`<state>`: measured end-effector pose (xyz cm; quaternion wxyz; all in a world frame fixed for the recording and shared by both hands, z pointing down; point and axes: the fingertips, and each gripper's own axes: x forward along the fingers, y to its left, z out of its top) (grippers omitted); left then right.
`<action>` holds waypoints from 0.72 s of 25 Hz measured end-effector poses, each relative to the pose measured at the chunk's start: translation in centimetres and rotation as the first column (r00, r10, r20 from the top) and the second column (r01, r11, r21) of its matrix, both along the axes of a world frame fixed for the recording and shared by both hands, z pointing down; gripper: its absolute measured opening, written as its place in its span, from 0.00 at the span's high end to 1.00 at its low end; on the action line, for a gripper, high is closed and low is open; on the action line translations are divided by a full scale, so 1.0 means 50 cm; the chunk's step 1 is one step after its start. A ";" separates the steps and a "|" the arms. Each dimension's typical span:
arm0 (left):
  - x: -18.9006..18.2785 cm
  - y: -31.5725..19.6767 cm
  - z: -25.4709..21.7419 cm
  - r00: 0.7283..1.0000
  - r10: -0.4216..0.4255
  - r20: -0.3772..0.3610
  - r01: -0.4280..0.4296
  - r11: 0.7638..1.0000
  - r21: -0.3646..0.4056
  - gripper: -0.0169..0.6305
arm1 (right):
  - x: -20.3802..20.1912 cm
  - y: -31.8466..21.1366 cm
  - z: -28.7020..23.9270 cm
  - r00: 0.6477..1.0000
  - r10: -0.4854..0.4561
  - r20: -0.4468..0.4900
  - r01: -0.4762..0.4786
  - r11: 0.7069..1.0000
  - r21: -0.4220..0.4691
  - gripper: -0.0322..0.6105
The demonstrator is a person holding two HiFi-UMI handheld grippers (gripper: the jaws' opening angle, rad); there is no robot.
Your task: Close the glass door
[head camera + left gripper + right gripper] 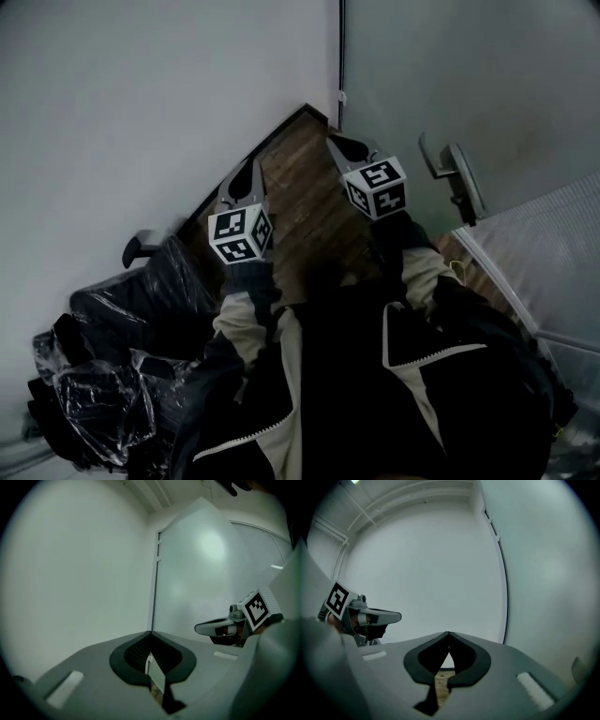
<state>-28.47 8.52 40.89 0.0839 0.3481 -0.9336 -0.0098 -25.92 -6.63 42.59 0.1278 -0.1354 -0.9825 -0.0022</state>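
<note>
Slippage looks the main risk: left hand-held gripper (250,167) and right hand-held gripper (335,142) are both closed and empty, aimed at the corner beside the glass door (469,66) on their right, handle (457,173) untouched, so closed tips could skid off smooth glass

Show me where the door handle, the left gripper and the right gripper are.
door handle (466,180), head view, on its grey metal part.
left gripper (249,165), head view, at its jaw tips.
right gripper (335,142), head view, at its jaw tips.
</note>
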 end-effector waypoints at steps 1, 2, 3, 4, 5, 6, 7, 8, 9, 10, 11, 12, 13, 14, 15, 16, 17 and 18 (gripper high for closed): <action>-0.011 -0.030 0.001 0.999 0.038 -0.003 -0.038 0.999 -0.005 0.98 | -0.005 -0.017 0.005 1.000 0.024 -0.007 -0.024 1.000 -0.003 0.94; -0.019 -0.062 0.005 0.997 0.081 -0.008 -0.081 0.997 -0.009 0.98 | -0.006 -0.035 0.010 0.999 0.052 -0.015 -0.052 0.999 -0.006 0.94; -0.024 -0.094 0.011 0.992 0.126 -0.015 -0.126 0.992 -0.013 0.98 | -0.003 -0.054 0.017 0.996 0.082 -0.023 -0.082 0.997 -0.007 0.94; -0.028 -0.125 0.017 0.985 0.170 -0.021 -0.170 0.985 -0.015 0.98 | 0.001 -0.072 0.024 0.993 0.113 -0.031 -0.113 0.994 -0.004 0.94; -0.033 -0.155 0.022 0.977 0.213 -0.025 -0.213 0.977 -0.015 0.98 | 0.005 -0.090 0.028 0.989 0.144 -0.036 -0.144 0.990 0.000 0.94; -0.037 -0.184 0.025 0.966 0.256 -0.027 -0.257 0.966 -0.014 0.98 | 0.010 -0.107 0.030 0.983 0.178 -0.039 -0.178 0.984 0.002 0.94; -0.038 -0.215 0.025 0.952 0.304 -0.027 -0.305 0.952 -0.014 0.98 | 0.018 -0.125 0.030 0.975 0.217 -0.039 -0.217 0.976 0.003 0.94; -0.032 -0.249 0.025 0.932 0.362 -0.026 -0.363 0.932 -0.012 0.98 | 0.032 -0.145 0.029 0.963 0.266 -0.039 -0.266 0.964 0.005 0.94; -0.019 -0.289 0.024 0.902 0.432 -0.024 -0.432 0.902 -0.010 0.98 | 0.055 -0.168 0.026 0.945 0.325 -0.038 -0.325 0.946 0.010 0.94; -0.001 -0.332 0.024 0.862 0.506 -0.023 -0.506 0.862 -0.006 0.98 | 0.083 -0.193 0.023 0.919 0.391 -0.036 -0.391 0.920 0.018 0.94; 0.020 -0.371 0.023 0.820 0.573 -0.022 -0.573 0.820 0.000 0.98 | 0.112 -0.217 0.019 0.891 0.454 -0.033 -0.453 0.891 0.027 0.94; 0.038 -0.402 0.023 0.782 0.623 -0.022 -0.623 0.782 0.005 0.98 | 0.137 -0.236 0.015 0.864 0.503 -0.029 -0.502 0.864 0.035 0.94; 0.054 -0.423 0.022 0.752 0.659 -0.021 -0.659 0.752 0.007 0.98 | 0.158 -0.251 0.013 0.841 0.541 -0.024 -0.540 0.841 0.041 0.94; 0.069 -0.441 0.022 0.725 0.688 -0.020 -0.688 0.725 0.006 0.98 | 0.178 -0.266 0.011 0.818 0.575 -0.020 -0.573 0.818 0.047 0.94; 0.086 -0.458 0.023 0.696 0.718 -0.019 -0.718 0.696 0.005 0.98 | 0.202 -0.282 0.010 0.791 0.612 -0.016 -0.610 0.791 0.050 0.94; 0.107 -0.474 0.025 0.661 0.750 -0.020 -0.750 0.661 0.003 0.98 | 0.232 -0.297 0.009 0.756 0.654 -0.014 -0.653 0.756 0.052 0.94; 0.132 -0.488 0.030 0.621 0.784 -0.022 -0.784 0.621 0.001 0.98 | 0.267 -0.309 0.011 0.717 0.697 -0.013 -0.696 0.716 0.053 0.94; 0.156 -0.499 0.035 0.582 0.813 -0.024 -0.813 0.582 0.000 0.98 | 0.302 -0.317 0.015 0.678 0.735 -0.015 -0.733 0.678 0.057 0.94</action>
